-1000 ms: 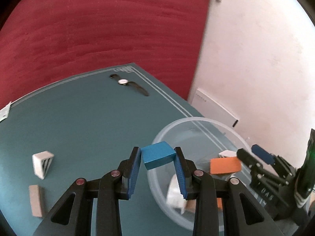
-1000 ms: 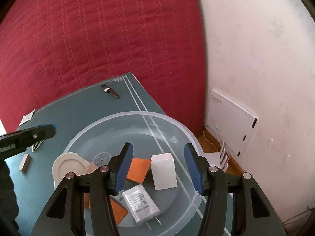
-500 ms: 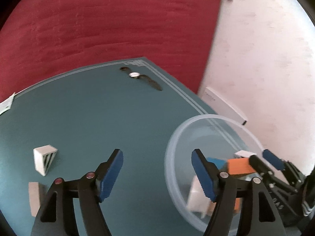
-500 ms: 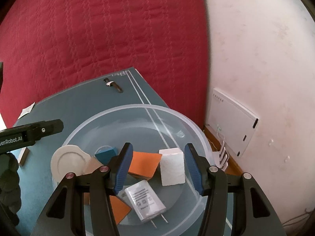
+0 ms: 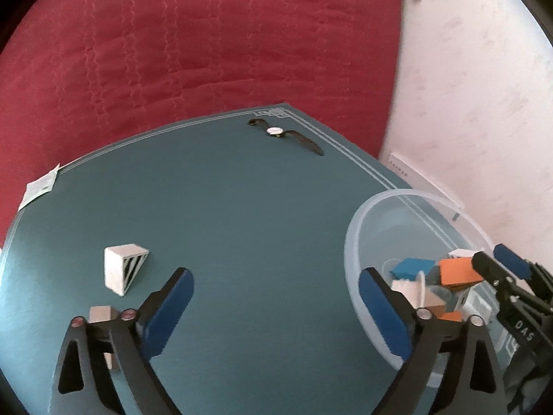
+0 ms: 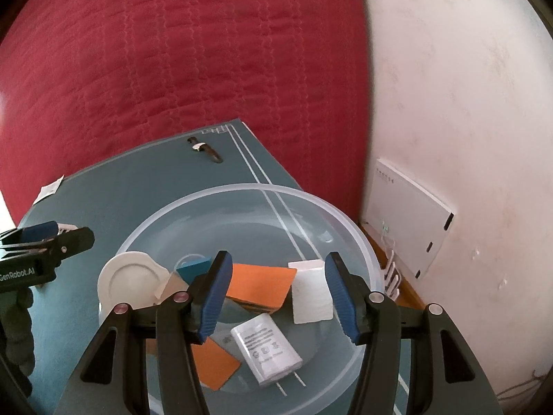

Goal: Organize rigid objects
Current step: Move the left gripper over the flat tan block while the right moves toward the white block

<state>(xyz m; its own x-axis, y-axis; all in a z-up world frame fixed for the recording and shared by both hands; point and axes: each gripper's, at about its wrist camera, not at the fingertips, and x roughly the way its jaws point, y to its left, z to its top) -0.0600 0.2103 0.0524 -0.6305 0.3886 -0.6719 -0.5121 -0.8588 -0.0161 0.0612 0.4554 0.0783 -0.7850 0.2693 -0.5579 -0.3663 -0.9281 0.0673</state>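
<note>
A clear plastic bowl (image 5: 352,242) (image 6: 345,218) on the teal table holds a blue block (image 5: 411,268) (image 6: 193,267), orange blocks (image 6: 262,285), a white block (image 6: 309,290), a white round lid (image 6: 126,282) and a white charger (image 6: 264,347). My left gripper (image 5: 276,306) is open and empty over the table, just left of the bowl. My right gripper (image 6: 276,294) is open and empty above the bowl. A white striped wedge (image 5: 122,269) and a beige block (image 5: 100,314) lie on the table at the left.
A wristwatch (image 5: 285,135) (image 6: 205,148) lies near the table's far corner. A paper tag (image 5: 41,185) sits at the left edge. A red quilted surface is behind the table. A white wall and a white box (image 6: 411,214) are on the right.
My left gripper opened and let go of the blue block, which now lies in the bowl. The left gripper then moved left, away from the bowl. The right gripper barely moved.
</note>
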